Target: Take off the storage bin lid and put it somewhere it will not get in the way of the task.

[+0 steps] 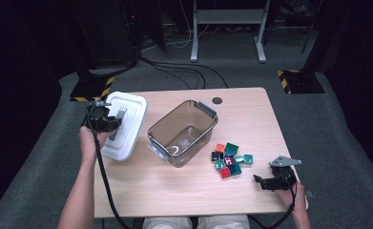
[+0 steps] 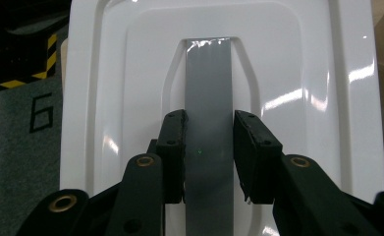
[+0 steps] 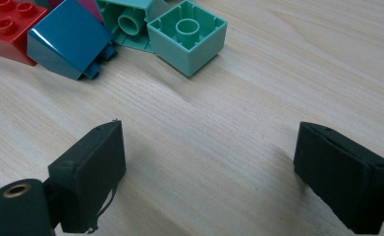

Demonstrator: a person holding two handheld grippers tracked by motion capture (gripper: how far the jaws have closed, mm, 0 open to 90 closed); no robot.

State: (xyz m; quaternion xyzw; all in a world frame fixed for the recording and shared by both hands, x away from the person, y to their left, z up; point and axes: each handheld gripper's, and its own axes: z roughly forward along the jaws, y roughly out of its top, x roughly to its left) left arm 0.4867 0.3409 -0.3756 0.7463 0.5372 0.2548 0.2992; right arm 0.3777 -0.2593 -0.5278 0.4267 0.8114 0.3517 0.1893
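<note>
High view: left gripper [image 1: 108,121] holds the white lid [image 1: 127,125] at the desk's [image 1: 184,191] nine o'clock edge, beside the clear bin [image 1: 184,131]; right gripper [image 1: 270,182] rests at four o'clock. Left gripper view: jaws clamped on the lid's grey handle [image 2: 209,98]. Right gripper view: jaws apart over bare desk, blocks [image 3: 187,29] at twelve o'clock. Likely step: setting the lid aside; next, letting go of the handle.

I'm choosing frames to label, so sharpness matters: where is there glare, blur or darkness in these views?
Left gripper view: bright glare streaks on the white lid and its grey handle. Right gripper view: wood grain sharp, the black jaws at the bottom slightly soft. High view: table evenly lit, surroundings dark, image slightly soft.
</note>
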